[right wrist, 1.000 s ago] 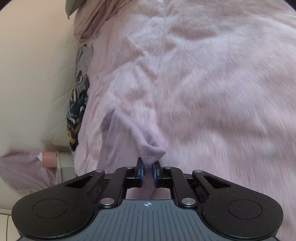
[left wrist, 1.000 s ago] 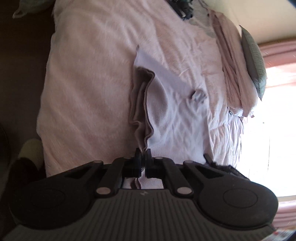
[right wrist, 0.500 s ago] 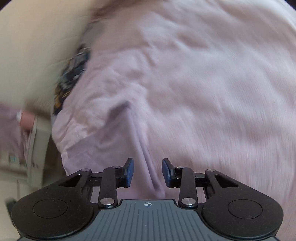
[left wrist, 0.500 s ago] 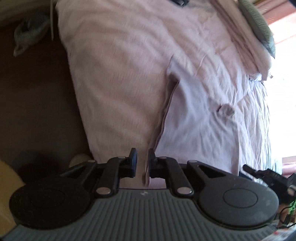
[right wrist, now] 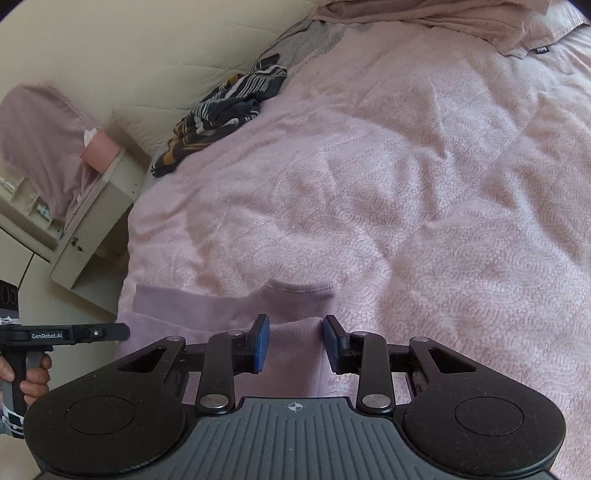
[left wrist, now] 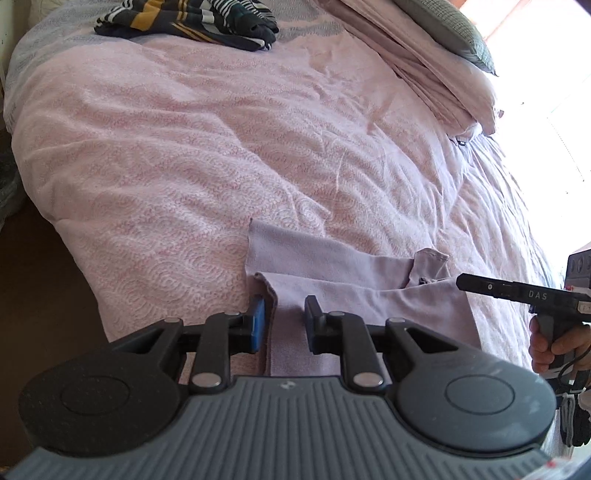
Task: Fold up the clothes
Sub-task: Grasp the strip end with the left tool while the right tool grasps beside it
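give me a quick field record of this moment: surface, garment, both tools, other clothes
surface: pink bedspread on a bed
garment: lilac garment, folded, lying flat at the near edge of the bed
left tool: left tool open, fingers astride the garment's left edge, gripping nothing
right tool: right tool open, over the garment's right part, gripping nothing
other clothes: striped dark clothing bunched at the far side; pink folded fabric under a grey pillow
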`<move>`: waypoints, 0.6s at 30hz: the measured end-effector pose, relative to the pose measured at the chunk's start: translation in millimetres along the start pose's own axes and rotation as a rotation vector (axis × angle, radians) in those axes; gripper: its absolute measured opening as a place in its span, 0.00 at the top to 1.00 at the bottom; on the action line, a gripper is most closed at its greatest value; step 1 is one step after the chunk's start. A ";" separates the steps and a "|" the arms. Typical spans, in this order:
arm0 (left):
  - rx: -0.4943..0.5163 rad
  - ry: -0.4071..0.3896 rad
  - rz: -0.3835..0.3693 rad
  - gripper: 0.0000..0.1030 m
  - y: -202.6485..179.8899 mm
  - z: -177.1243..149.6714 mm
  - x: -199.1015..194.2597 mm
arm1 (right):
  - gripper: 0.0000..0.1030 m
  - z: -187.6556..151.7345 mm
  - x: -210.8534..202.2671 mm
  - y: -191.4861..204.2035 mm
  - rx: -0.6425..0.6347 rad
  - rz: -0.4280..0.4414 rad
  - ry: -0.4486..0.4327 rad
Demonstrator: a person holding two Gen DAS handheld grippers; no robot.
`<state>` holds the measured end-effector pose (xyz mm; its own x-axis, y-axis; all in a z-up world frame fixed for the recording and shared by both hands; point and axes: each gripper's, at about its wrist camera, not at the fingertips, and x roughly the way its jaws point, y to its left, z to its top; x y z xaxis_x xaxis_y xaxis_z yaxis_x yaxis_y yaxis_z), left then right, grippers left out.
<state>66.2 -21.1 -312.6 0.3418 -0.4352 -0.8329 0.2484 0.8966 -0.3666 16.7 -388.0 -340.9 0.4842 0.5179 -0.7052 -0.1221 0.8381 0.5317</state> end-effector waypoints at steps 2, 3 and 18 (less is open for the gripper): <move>0.009 0.000 0.005 0.84 -0.3 0.8 3.3 | 0.77 -0.2 0.5 -1.0 0.002 0.000 -0.004; 0.008 -0.001 0.009 0.84 -0.3 1.8 5.1 | 0.83 -0.3 -0.2 -2.8 0.007 0.005 -0.004; 0.036 -0.159 0.025 1.00 -5.3 2.4 -13.3 | 1.00 4.0 -23.2 7.4 -0.096 0.036 -0.121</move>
<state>62.5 -20.2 -298.5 0.4863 -0.4232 -0.7645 0.2693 0.9049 -0.3297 8.1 -394.5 -318.7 0.5779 0.5281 -0.6222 -0.2203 0.8351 0.5041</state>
